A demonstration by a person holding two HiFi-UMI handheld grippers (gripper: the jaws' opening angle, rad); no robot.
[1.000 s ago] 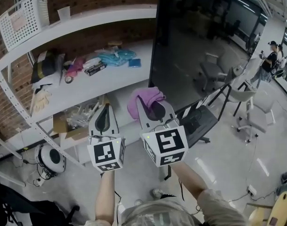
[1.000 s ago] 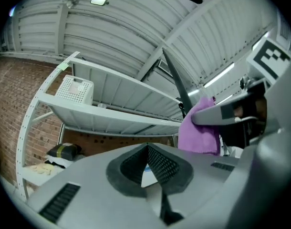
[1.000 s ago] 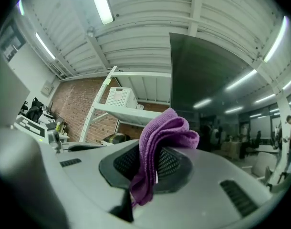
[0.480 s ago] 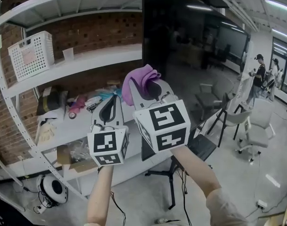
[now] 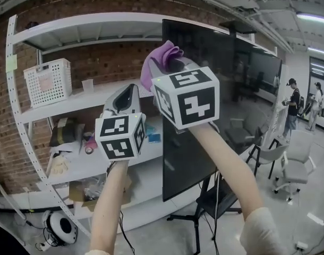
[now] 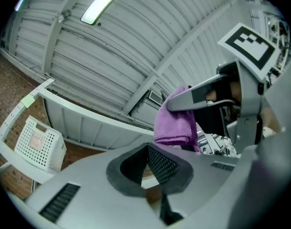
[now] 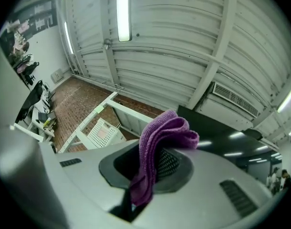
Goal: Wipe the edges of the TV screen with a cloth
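A large dark TV screen (image 5: 215,110) stands upright on a black stand in front of white shelves. My right gripper (image 5: 163,64) is raised near the screen's top left corner and is shut on a folded purple cloth (image 5: 160,57). In the right gripper view the cloth (image 7: 160,147) hangs out of the closed jaws, with the screen's top edge (image 7: 217,128) just beyond. My left gripper (image 5: 126,97) is held lower and to the left, shut with nothing in it. The left gripper view shows the purple cloth (image 6: 176,120) in the other gripper ahead.
White shelves (image 5: 82,100) on a brick wall hold a white basket (image 5: 48,81), a cup (image 5: 87,85) and clutter. A cardboard box (image 5: 85,190) sits below. Office chairs (image 5: 297,166) and two people (image 5: 292,97) are at the right.
Both grippers have risen from low in front of the screen's bottom edge up to its top left corner. My view has tilted upward. The cloth stays clamped in the right gripper.
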